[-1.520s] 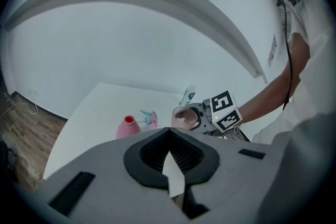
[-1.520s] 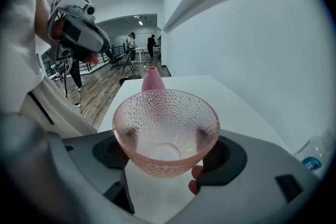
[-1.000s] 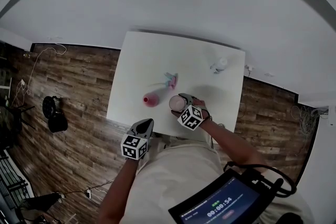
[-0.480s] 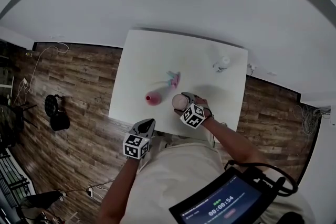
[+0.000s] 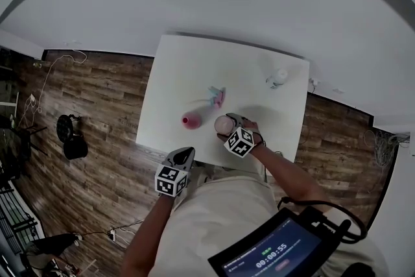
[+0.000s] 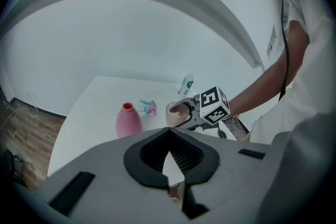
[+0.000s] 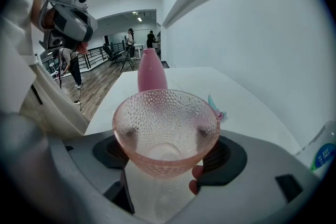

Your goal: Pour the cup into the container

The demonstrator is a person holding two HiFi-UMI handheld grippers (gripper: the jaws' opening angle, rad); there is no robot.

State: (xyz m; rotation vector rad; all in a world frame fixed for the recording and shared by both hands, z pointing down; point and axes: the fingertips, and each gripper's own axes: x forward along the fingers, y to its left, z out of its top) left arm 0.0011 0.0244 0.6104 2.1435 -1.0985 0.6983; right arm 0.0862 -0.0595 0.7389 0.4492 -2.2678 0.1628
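Right gripper view: right gripper (image 7: 165, 162) has its jaws wide apart and clamped on the lower wall of the pink dimpled see-through glass cup (image 7: 165, 123), upright, mouth up. Can't tell what's in it, if anything. Dead ahead at 12 o'clock stands the pink bottle-shaped container w/ narrow neck (image 7: 151, 73), near the cup but apart from it.

Head view: container sits at 9 o'clock of the cup, both toward the near edge of the white rectangular table (image 5: 194, 68). Small teal-and-pink object (image 5: 216, 96) lies at 12 o'clock of the cup. Small clear bottle w/ blue label (image 5: 279, 77) is well apart at 1 o'clock, by the far corner. Left gripper (image 5: 183, 154) has jaws together, nothing btwn them, off the table's near edge at 7 o'clock of the container, so nothing steadies the container.

Risks, as I judge them:
- Container mouth is small vs. the cup's wide rim. A quick tilt, or a rim not right over the opening, prob. sends contents down the neck & onto the table.
- Container is tall, slim, unheld. A knock from the cup rim or a jaw could tip it toward 9 o'clock.
- Cup tapers downward and is glass, so once tilted it may slip or turn in the clamp.
- A wide swing could clip the teal-and-pink object.
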